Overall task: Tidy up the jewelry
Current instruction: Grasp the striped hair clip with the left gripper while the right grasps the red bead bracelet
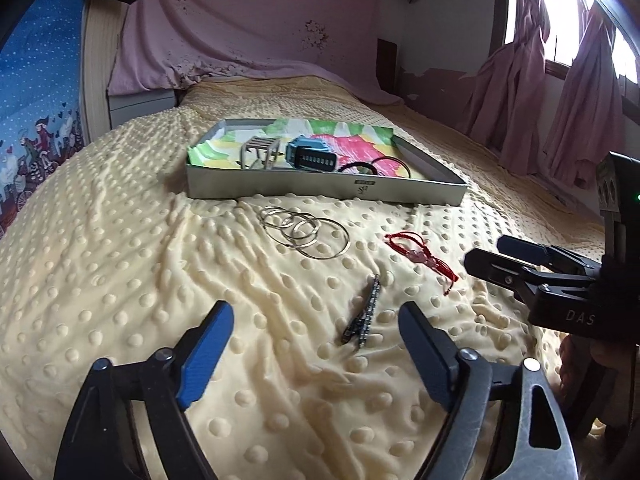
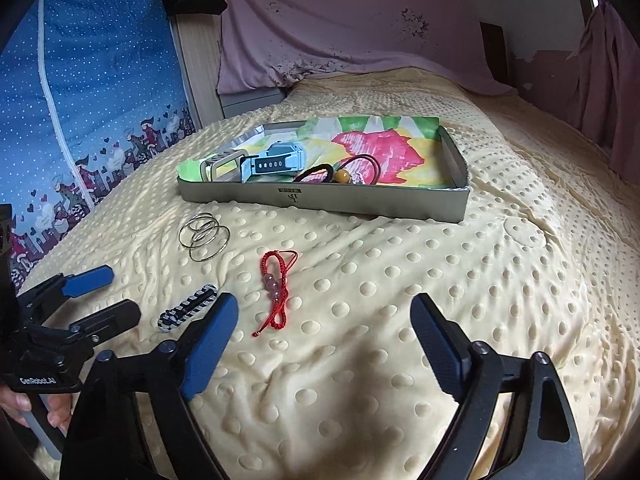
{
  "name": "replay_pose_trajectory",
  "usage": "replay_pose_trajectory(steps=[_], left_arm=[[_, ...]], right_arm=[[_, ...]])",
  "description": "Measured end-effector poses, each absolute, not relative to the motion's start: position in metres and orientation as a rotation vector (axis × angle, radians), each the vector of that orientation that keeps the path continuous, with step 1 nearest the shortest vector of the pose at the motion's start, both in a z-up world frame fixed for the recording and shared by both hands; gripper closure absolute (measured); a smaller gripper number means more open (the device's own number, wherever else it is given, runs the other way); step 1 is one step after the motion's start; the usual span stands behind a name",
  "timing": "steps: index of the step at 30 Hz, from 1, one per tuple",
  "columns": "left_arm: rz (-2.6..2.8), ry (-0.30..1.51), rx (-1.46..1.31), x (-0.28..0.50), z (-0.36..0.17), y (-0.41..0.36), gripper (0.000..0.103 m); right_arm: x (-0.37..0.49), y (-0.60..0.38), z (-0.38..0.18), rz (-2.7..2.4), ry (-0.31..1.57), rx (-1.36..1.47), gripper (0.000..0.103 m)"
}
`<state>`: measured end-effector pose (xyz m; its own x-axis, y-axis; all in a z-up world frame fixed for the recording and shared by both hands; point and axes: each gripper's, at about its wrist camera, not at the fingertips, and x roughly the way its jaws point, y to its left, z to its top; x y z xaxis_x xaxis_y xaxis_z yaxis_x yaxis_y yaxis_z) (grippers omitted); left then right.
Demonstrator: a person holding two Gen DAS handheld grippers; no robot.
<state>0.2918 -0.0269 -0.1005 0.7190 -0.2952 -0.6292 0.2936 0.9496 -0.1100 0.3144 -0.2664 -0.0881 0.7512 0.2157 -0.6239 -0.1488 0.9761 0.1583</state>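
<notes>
Both claws are spread wide and empty over the bumpy yellow blanket (image 1: 120,280): my left gripper (image 1: 316,344) sits low in its frame with the black-and-white beaded bracelet (image 1: 366,312) lying just ahead between its fingers, and my right gripper (image 2: 324,336) has the red cord bracelet (image 2: 276,288) just ahead, left of centre. Further up, the silver bangles (image 1: 304,232) lie overlapped mid-frame. Beyond them the grey tray (image 1: 320,190) holds a blue clip (image 1: 310,154) and black hair ties (image 2: 320,172) on colourful paper.

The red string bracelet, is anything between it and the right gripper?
Nothing visible. The red string bracelet lies alone on the bumpy blanket, just ahead of the open right gripper. The striped bracelet lies off to the left.
</notes>
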Motion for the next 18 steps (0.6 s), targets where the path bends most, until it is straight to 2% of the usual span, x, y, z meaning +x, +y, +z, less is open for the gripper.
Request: replay_pose_trajectory(steps=[11, 14, 18], left_arm=[[-0.449, 0.761, -0.018, 0.303, -0.113, -0.041, 0.067], [-0.468, 0.788, -0.026, 0.307, -0.118, -0.044, 0.075], [-0.479, 0.81, -0.025, 0.309, -0.122, -0.047, 0.078]], right_arm=[[0.329, -0.256, -0.097, 0.279, 0.696, 0.093, 0.055], [0.334, -0.252, -0.103, 0.302, 0.717, 0.089, 0.064], [0.339, -0.246, -0.109, 0.324, 0.739, 0.078, 0.067]])
